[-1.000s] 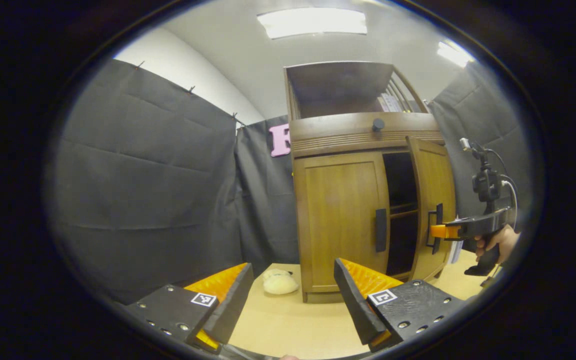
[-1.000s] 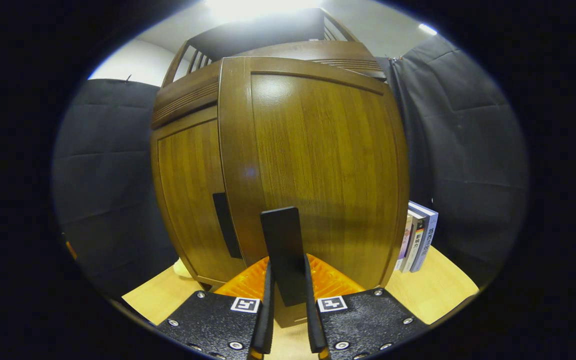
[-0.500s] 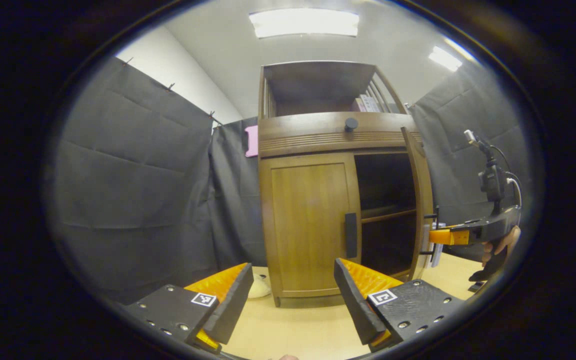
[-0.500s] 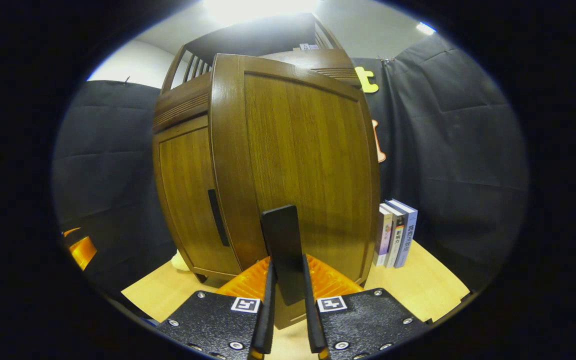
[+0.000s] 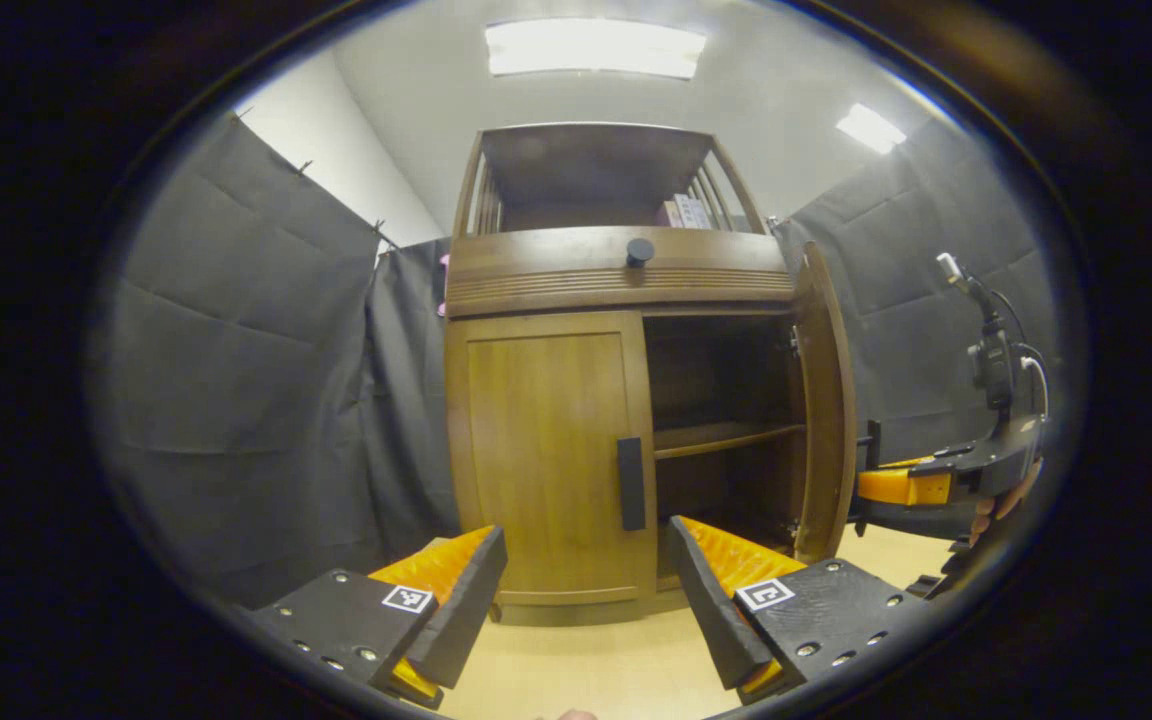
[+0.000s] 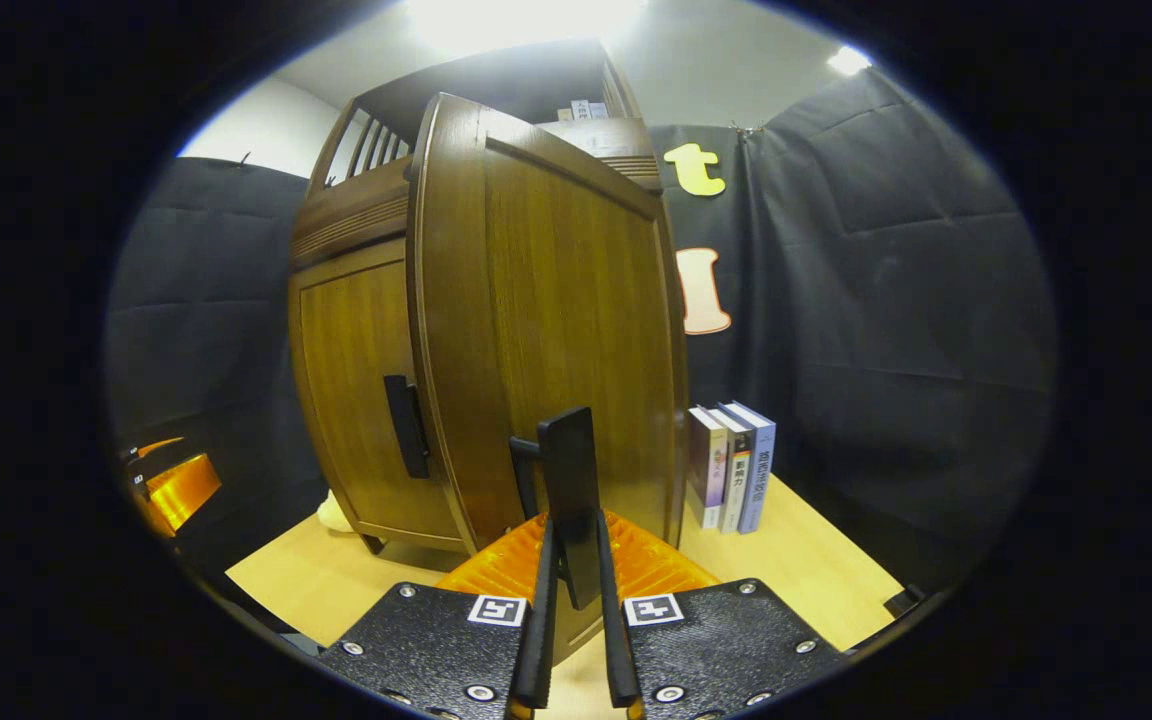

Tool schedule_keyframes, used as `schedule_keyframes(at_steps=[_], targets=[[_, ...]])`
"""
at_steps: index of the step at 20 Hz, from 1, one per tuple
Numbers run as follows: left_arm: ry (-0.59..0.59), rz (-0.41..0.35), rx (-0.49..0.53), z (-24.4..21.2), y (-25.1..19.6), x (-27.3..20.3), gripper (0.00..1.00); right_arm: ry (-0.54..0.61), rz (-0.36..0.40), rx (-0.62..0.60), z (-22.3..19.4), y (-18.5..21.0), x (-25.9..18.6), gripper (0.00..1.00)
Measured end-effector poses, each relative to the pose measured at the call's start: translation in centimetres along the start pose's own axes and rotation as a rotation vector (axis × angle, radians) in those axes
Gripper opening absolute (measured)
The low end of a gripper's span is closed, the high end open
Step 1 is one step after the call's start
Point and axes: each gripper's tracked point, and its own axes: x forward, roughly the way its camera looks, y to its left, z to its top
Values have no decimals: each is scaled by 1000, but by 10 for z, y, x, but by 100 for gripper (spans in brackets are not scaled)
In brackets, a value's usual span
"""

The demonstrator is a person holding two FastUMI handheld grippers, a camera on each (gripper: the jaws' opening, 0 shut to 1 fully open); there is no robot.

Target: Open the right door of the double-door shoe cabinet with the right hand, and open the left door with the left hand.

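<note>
The right gripper [image 6: 576,590] is clamped on the right door's handle [image 6: 568,480]; the left gripper [image 5: 586,580], fingers apart, faces the cabinet's closed left door [image 5: 546,450].

Bare counter [image 5: 586,655] lies between left gripper [image 5: 586,590] and shut left door [image 5: 546,450]. Books [image 6: 731,465] stand just behind swung-out right door [image 6: 566,320].

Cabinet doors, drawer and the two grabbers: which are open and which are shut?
Right door: swung wide open.
Left door: shut.
Drawer: pushed in.
Right gripper: shut on the right door's handle.
Left gripper: open, holding nothing, in front of the cabinet.
Books: standing upright beside the cabinet.
</note>
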Motion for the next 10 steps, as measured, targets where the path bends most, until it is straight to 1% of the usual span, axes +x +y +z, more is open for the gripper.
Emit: schedule_keyframes(at_steps=[1,6,8,9,10], targets=[[-2,-9,1,-1,-1,-1,93,1,-11,-4,0,-6,-3,23],[11,-57,-9,1,-7,-4,93,-11,-81,7,7,-39,-14,22],[12,-72,-8,0,-9,-4,93,-12,-133,-5,8,-59,-17,21],[14,-80,-9,-1,-9,-4,93,-11,-155,-2,8,-67,-19,17],[17,-86,-9,0,-10,-4,93,-13,-166,9,10,-73,-21,7]])
